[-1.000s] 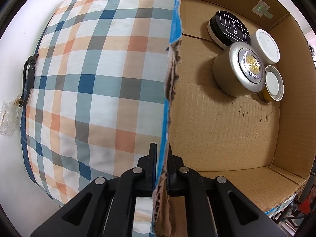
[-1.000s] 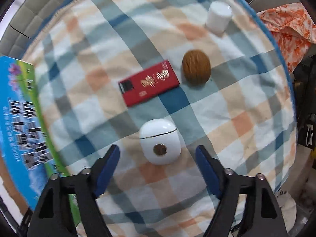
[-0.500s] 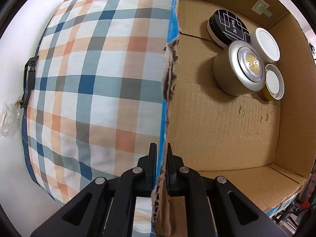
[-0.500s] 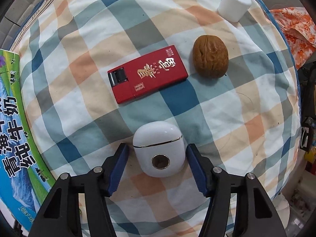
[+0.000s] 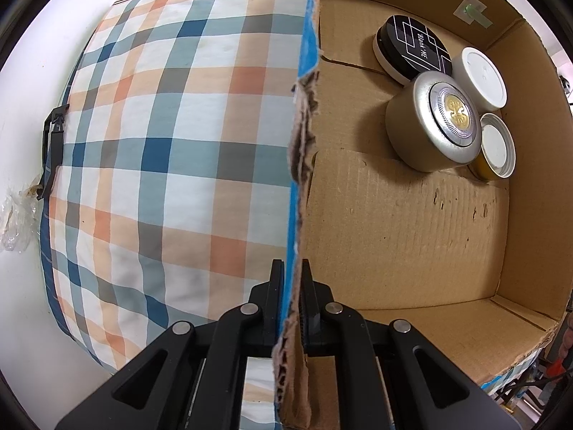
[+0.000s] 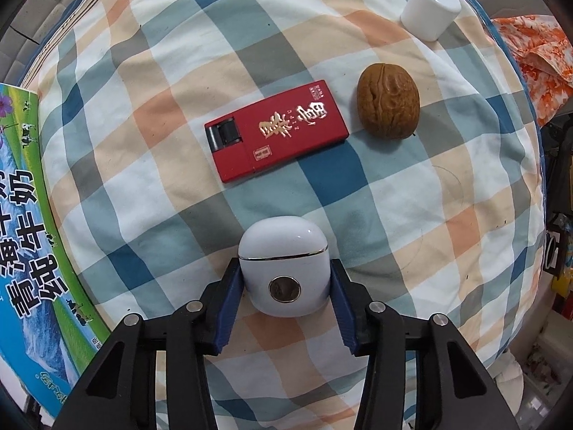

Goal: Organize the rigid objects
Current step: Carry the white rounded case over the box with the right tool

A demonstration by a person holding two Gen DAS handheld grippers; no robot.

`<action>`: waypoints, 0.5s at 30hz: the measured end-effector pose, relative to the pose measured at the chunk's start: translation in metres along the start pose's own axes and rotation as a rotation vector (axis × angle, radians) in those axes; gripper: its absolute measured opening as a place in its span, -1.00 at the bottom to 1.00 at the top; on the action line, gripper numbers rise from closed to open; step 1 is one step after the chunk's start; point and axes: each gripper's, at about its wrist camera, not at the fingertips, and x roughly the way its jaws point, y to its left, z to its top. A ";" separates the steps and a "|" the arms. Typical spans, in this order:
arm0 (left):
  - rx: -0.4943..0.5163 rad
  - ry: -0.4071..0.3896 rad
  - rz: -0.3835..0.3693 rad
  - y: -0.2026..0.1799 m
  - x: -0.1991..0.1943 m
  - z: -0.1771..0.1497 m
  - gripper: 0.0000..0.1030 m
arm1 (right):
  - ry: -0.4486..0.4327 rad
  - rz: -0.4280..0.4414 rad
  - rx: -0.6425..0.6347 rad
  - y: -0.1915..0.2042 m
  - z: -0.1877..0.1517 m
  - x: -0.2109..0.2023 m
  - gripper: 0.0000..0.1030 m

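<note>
In the left wrist view, the left gripper point(image 5: 293, 276) is pinching the torn wall of the cardboard box point(image 5: 412, 222) between its two nearly closed fingers, one finger outside over the checked cloth point(image 5: 172, 150) and one inside, so it is steadying the box rather than carrying anything; far across the box floor a black tin point(image 5: 412, 48), a silver tin point(image 5: 433, 122), a white lid point(image 5: 480, 73) and a yellow jar point(image 5: 496, 154) are sitting bunched in the corner, leaving the near floor bare. In the right wrist view, the white earbud case point(image 6: 284, 265) is lying directly between the blue pads of the right gripper point(image 6: 284, 279), hinge end pointing away from the camera, and both pads are pressing or all but touching its sides, the jaws being closed to about the case's width; it is resting on the cloth. Beyond it are lying the red lighter point(image 6: 275, 130), long axis slanting up to the right, the walnut point(image 6: 388, 105) just beside it, and a white cap point(image 6: 429, 9) well apart; the box's printed outer wall point(image 6: 32, 236) is lying to the left, so the lift looks bound that way
</note>
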 end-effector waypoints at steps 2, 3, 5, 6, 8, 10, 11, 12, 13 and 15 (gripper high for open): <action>0.000 0.000 0.001 0.000 0.000 0.000 -0.90 | -0.001 0.005 0.002 0.001 -0.004 -0.002 -0.03; 0.002 0.000 0.002 0.000 0.000 0.000 -0.90 | -0.005 0.009 0.003 0.002 -0.006 -0.004 -0.03; 0.001 0.000 0.002 -0.002 0.001 0.000 -0.90 | -0.014 0.015 -0.006 0.007 -0.011 -0.009 -0.03; 0.002 0.000 0.002 -0.002 0.001 0.000 -0.90 | -0.019 0.019 -0.012 0.010 -0.014 -0.012 -0.03; 0.005 0.000 0.004 -0.003 0.001 0.000 -0.90 | -0.027 0.042 -0.024 0.018 -0.020 -0.021 -0.04; 0.008 0.001 0.005 -0.003 0.001 0.000 -0.90 | -0.039 0.065 -0.038 0.027 -0.024 -0.031 -0.04; 0.009 0.001 0.006 -0.004 0.001 0.000 -0.90 | -0.050 0.077 -0.050 0.033 -0.027 -0.039 -0.04; 0.009 0.001 0.006 -0.005 0.001 0.000 -0.90 | -0.060 0.089 -0.062 0.039 -0.029 -0.046 -0.04; 0.009 0.001 0.006 -0.005 0.001 0.000 -0.90 | -0.074 0.110 -0.077 0.047 -0.033 -0.058 -0.04; 0.010 0.002 0.007 -0.005 0.002 0.000 -0.90 | -0.096 0.140 -0.103 0.061 -0.038 -0.075 -0.03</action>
